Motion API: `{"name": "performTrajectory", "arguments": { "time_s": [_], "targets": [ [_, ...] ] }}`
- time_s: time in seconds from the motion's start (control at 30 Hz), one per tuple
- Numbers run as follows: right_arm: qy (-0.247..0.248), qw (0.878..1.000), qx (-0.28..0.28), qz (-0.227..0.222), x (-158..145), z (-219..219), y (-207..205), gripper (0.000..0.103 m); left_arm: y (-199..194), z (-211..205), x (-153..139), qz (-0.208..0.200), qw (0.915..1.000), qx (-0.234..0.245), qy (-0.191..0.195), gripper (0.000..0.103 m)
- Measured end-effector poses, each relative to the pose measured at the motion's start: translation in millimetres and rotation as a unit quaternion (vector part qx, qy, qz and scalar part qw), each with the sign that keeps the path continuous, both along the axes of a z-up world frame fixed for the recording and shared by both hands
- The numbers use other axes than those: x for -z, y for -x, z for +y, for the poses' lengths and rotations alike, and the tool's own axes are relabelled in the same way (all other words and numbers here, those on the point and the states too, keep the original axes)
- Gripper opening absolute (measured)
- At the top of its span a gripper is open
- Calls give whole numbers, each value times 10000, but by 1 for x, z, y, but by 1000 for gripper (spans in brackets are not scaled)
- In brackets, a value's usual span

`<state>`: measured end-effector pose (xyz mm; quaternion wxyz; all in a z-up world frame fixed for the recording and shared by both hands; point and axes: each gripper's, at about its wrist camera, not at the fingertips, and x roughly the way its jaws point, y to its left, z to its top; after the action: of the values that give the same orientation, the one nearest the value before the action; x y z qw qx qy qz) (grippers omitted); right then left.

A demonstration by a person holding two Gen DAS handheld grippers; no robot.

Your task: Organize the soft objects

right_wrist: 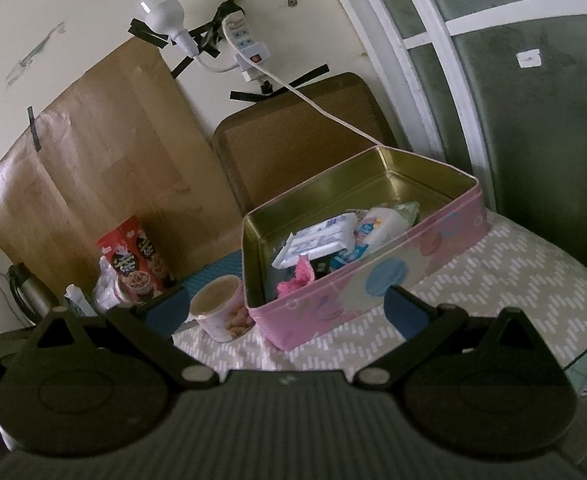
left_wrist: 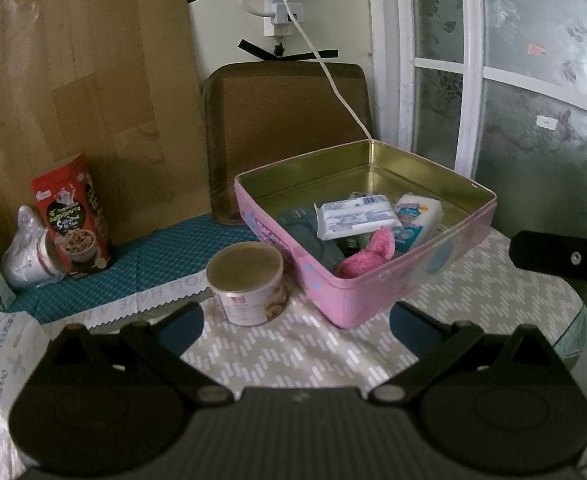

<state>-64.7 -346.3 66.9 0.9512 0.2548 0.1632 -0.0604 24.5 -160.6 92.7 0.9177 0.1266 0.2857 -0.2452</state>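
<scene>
- Tin: open, pink outside and gold inside, standing on the patterned cloth at centre of both views; no lid is visible.
- Contents: a white-and-blue tissue pack lies on top at the middle; a second white pack sits at its 3 o'clock; a pink fuzzy item lies at the tin's 6 o'clock wall; dark cloth fills the 9 o'clock side. A green-edged packet shows only in the right view.
- Left gripper: fingers spread wide, nothing between them, held back from the tin's near corner.
- Right gripper: likewise wide apart and empty, short of the tin's near wall.
- Bystanders at the tin's 9 o'clock: a lidded cup touching or just beside the tin, a red box, a bagged cup.
- Progress (judgement): the soft items appear already gathered in the tin, so the task looks near its end. A printed soft pack at 8 o'clock in the left view may remain to be stowed; whether it belongs to the task cannot be told.
</scene>
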Motion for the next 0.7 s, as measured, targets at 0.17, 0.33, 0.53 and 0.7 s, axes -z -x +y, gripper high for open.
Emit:
{"name": "performTrajectory", "arguments": {
  "time_s": [0.17,0.33,0.53,0.7],
  "targets": [
    [24,10000,-18,7,-1,1,-1,103,0,1,-1,-8,10000,-23,17,103],
    [50,10000,-44,1,-2,2,-2,103,0,1,-1,-16,10000,-37,31,103],
    [78,9999,-74,3,-3,3,-3,103,-1,2,-1,-13,10000,-41,38,103],
    [84,9999,-75,2,-3,3,-4,103,-1,2,-2,-11,10000,-54,56,103]
  ]
}}
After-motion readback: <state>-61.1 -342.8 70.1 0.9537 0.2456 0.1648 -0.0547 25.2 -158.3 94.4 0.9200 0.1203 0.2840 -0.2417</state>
